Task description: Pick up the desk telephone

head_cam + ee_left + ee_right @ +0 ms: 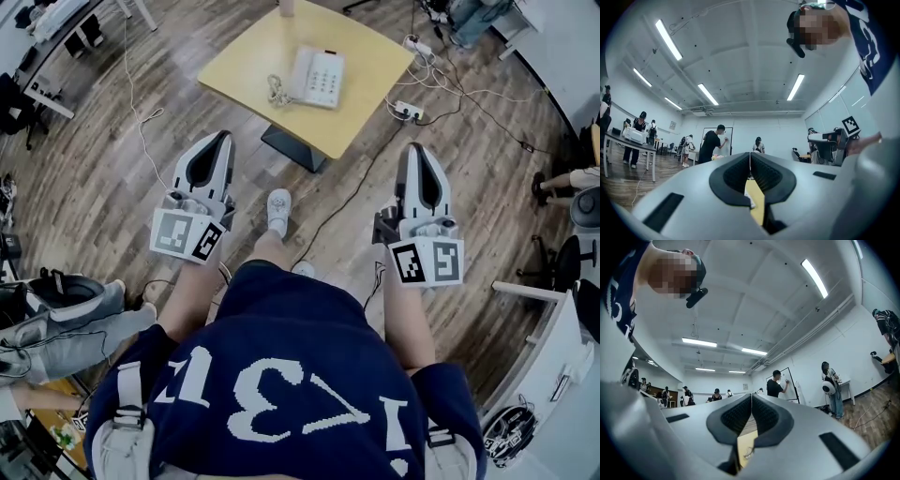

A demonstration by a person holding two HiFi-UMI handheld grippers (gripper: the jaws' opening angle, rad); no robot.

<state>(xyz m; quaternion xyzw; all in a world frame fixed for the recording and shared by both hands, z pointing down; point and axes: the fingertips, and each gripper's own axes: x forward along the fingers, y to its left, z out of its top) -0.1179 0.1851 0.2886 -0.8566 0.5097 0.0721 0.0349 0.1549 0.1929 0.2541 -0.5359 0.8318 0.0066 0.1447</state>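
Observation:
A white desk telephone (317, 77) with a coiled cord (276, 91) lies on a yellow table (356, 103) ahead of me in the head view. My left gripper (225, 137) and right gripper (415, 148) are held side by side above the wooden floor, short of the table, both shut and empty. In the left gripper view the jaws (750, 161) meet, with a sliver of the yellow table (756, 201) showing through the gap below them. The right gripper view shows its jaws (751, 404) closed too, the table (746, 446) and a bit of the phone's cord (749, 452) visible beneath.
The table stands on a dark base (295, 148). Cables and a power strip (408, 111) trail over the floor at its right. A seated person's legs (75, 328) are at the left, chairs (562, 262) at the right. Several people stand far off by a whiteboard (712, 140).

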